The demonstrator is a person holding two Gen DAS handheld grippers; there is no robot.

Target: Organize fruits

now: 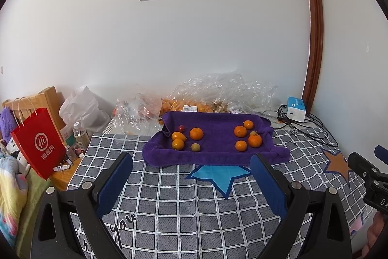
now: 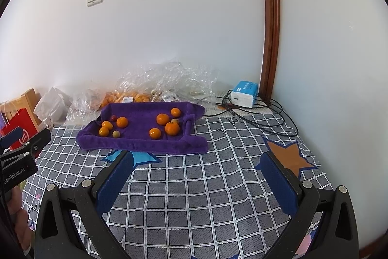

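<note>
A purple towel (image 1: 213, 154) (image 2: 145, 145) lies on the checked bedspread with fruit in two clusters. The left cluster holds three oranges (image 1: 196, 133) (image 2: 122, 122), a small red fruit (image 1: 181, 128) and a greenish one (image 1: 195, 147) (image 2: 116, 134). The right cluster holds several oranges (image 1: 254, 140) (image 2: 172, 128) and a pale small fruit (image 1: 253, 133). My left gripper (image 1: 191, 162) is open and empty, short of the towel's near edge. My right gripper (image 2: 197, 159) is open and empty too, near the towel's right front corner.
Crumpled clear plastic bags (image 1: 225, 91) with more oranges lie behind the towel by the wall. A tissue pack (image 1: 296, 109) (image 2: 243, 94) and black cables (image 2: 262, 113) sit at the back right. A red paper bag (image 1: 40, 142) and bottles stand left, off the bed.
</note>
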